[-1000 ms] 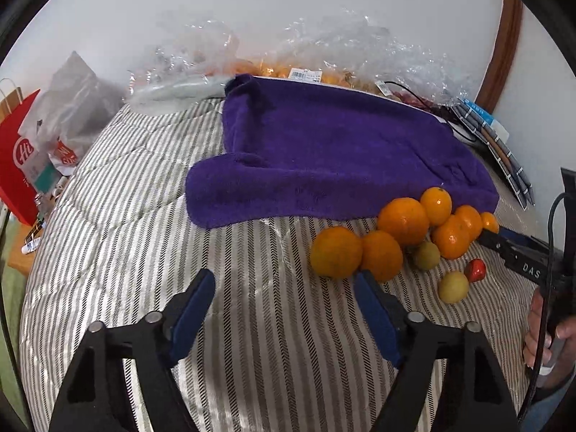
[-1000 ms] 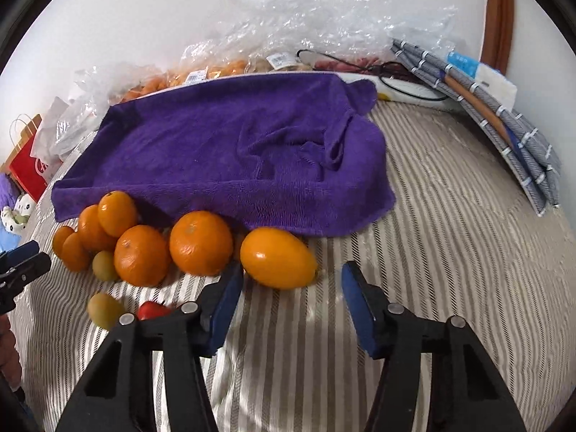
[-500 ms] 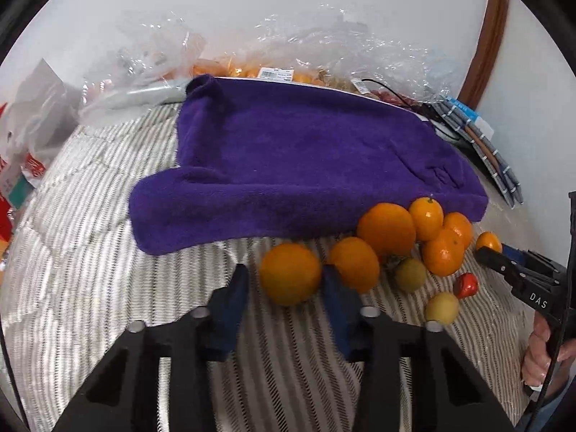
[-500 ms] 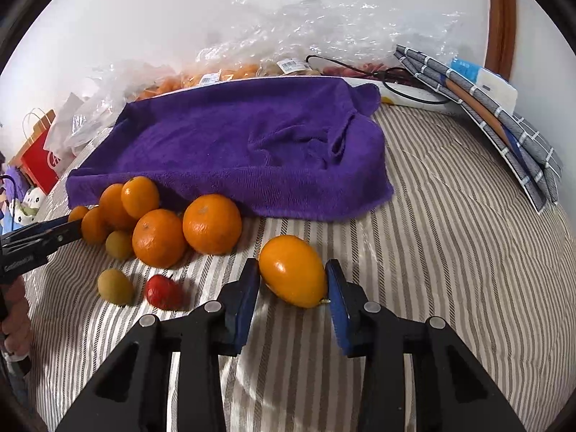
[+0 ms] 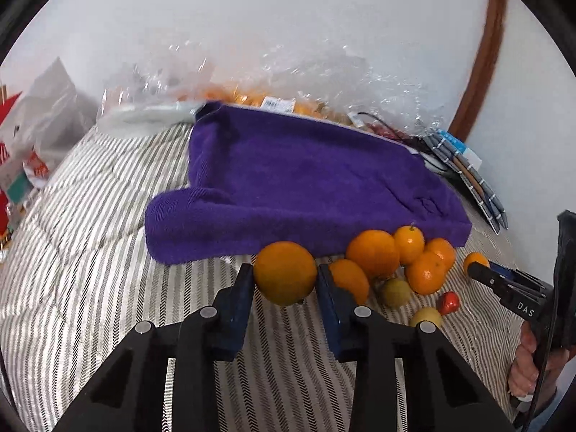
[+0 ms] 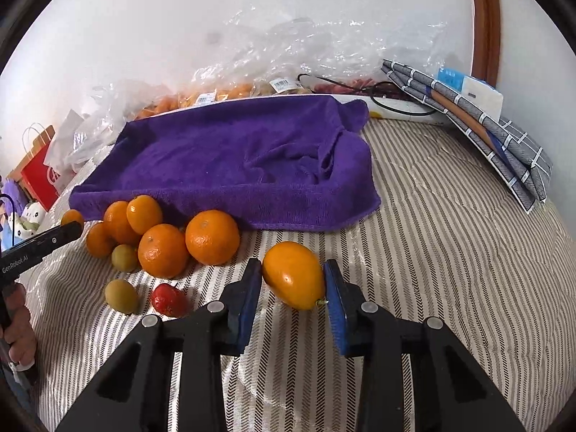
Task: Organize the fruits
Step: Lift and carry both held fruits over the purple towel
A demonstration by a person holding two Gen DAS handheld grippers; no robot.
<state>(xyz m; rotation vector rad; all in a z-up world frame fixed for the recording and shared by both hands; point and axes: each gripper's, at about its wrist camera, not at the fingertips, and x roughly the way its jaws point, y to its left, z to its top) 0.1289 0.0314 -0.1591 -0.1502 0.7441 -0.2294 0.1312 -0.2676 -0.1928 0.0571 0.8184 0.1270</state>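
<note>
Left wrist view: the left gripper [image 5: 284, 270] is clamping a round orange [image 5: 284, 280], its blue fingers [image 5: 240, 288] pressing on both sides of it.
Orange's place: it is sitting between those fingers, just in front of the purple towel [image 5: 306, 187], over the striped bed [image 5: 90, 270].
Right wrist view: the right gripper [image 6: 292, 270] is closing on an oval fruit [image 6: 293, 277] (orange skin, a small stem at its near end), with a finger lying against each side of it.
Oval fruit's place: it is sitting over the bed near the towel's front edge, just right of the pile.
Pile: several oranges [image 6: 212, 237] are crowding together, touching, at the towel's front edge.
Small fruit: two greenish ones [image 6: 121, 295] and a strawberry [image 6: 169, 298] are lying in front of the pile.
Back edge: clear bags [image 6: 288, 50] are lying heaped against the wall.
</note>
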